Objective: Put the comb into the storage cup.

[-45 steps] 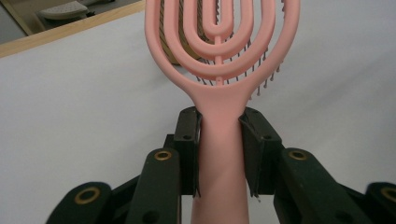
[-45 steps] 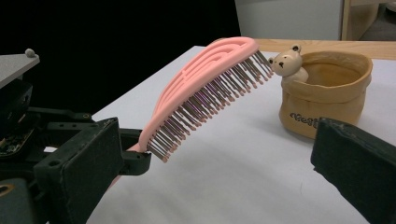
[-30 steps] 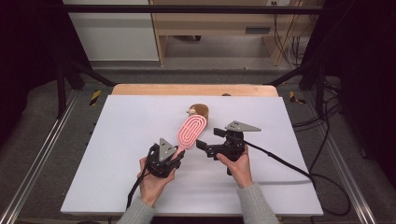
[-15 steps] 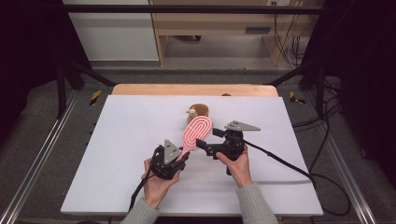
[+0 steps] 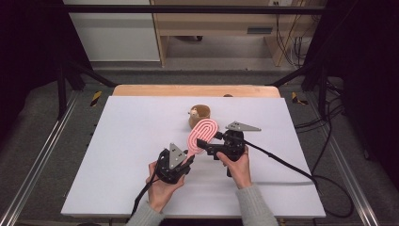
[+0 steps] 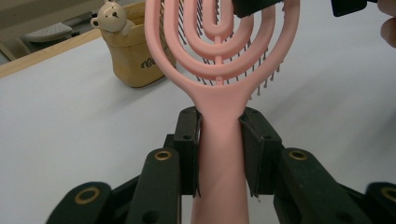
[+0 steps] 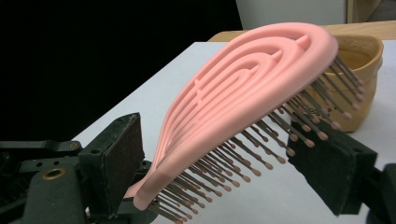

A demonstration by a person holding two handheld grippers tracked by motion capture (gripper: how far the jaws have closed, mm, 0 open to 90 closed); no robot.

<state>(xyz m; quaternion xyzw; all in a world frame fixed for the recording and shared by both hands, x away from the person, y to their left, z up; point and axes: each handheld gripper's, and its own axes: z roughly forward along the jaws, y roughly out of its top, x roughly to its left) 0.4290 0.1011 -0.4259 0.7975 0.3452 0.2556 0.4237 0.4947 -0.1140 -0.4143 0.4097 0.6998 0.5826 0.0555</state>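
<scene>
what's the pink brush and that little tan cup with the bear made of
Pink brush: looks like matte moulded plastic, one smooth piece with open loops; thin dark bristles with rounded tips.
Tan cup: possibly glazed ceramic or plastic, going by its slight sheen and thick rim; can't tell which.

hairbrush mid-table between both grippers, cup just behind it, left gripper at handle, right gripper around head
</scene>
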